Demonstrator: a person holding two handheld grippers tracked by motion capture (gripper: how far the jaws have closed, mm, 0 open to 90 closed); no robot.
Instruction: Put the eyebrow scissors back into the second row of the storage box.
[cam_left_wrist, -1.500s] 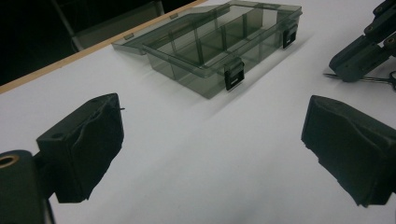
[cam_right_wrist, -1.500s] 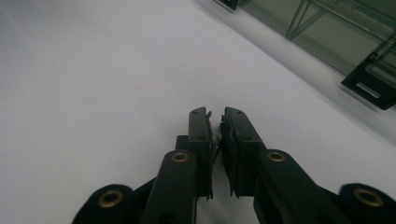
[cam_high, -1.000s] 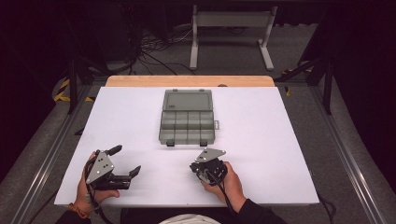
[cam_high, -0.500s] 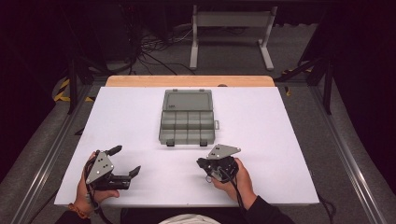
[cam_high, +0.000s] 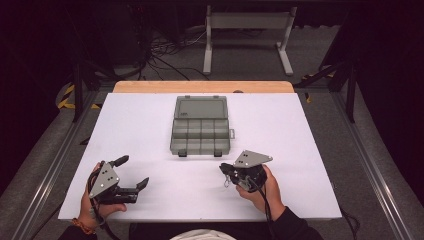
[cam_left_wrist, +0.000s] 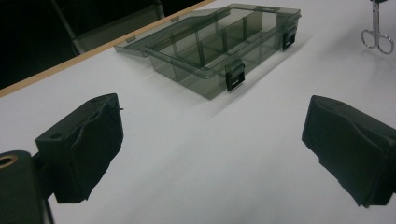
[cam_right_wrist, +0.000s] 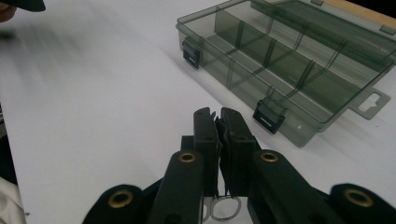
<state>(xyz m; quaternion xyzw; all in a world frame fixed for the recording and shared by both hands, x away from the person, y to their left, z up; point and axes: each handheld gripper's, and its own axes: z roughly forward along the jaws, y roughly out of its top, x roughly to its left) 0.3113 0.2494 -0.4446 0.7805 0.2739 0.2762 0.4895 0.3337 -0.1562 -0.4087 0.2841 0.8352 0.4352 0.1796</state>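
The right gripper (cam_high: 227, 176), low and right of the middle in the high view, grasps small scissors (cam_right_wrist: 219, 207) tightly. The open box (cam_high: 200, 131) sits mid-table, just above it. The left gripper (cam_high: 131, 172) rests wide open, holding nothing. The carrying step seems underway; next, the scissors likely need to go over a compartment.

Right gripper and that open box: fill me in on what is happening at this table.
A person sits at a white table with a gripper in each hand. The right gripper is shut on a small pair of scissors, whose ring handles hang below its jaws, and it is held just in front of the open compartment box. The box's compartments look empty. The left gripper rests open near the table's front edge, holding nothing.
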